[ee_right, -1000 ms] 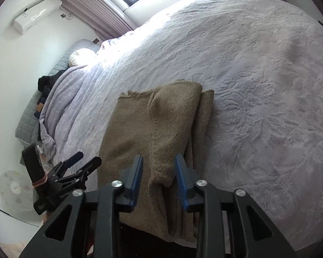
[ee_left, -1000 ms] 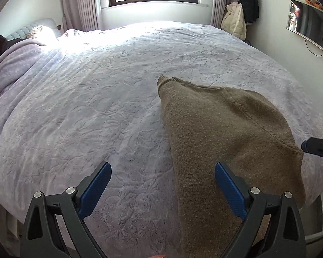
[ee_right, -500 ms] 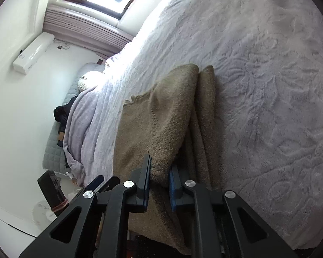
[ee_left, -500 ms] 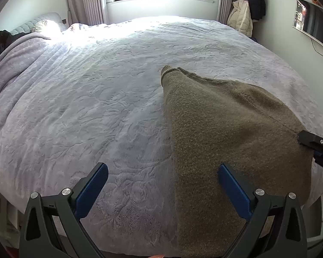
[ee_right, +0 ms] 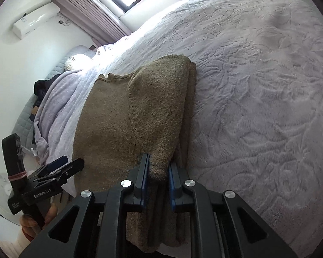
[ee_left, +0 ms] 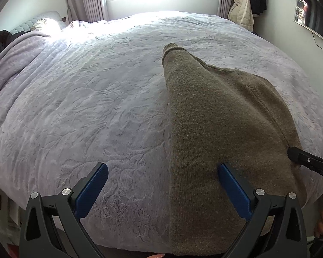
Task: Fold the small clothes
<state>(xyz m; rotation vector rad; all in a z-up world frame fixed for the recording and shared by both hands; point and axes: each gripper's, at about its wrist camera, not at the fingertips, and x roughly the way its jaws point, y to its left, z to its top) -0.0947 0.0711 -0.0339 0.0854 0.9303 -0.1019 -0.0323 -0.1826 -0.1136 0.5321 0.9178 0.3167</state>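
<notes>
Right gripper point(ee_right: 158, 169) lower, clamping sweater point(ee_right: 109, 133)

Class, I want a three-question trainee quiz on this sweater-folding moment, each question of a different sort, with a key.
1. True or false: the right gripper is shut on a fold of the brown knit sweater.
2. Multiple choice: the left gripper is (A) shut on the sweater, (B) open above the sweater's left edge, (C) shut on the bedspread.
3. Fill in: the sweater lies on a lilac ______ with an embossed pattern.

Key: 1 true; 2 B; 3 bedspread.
</notes>
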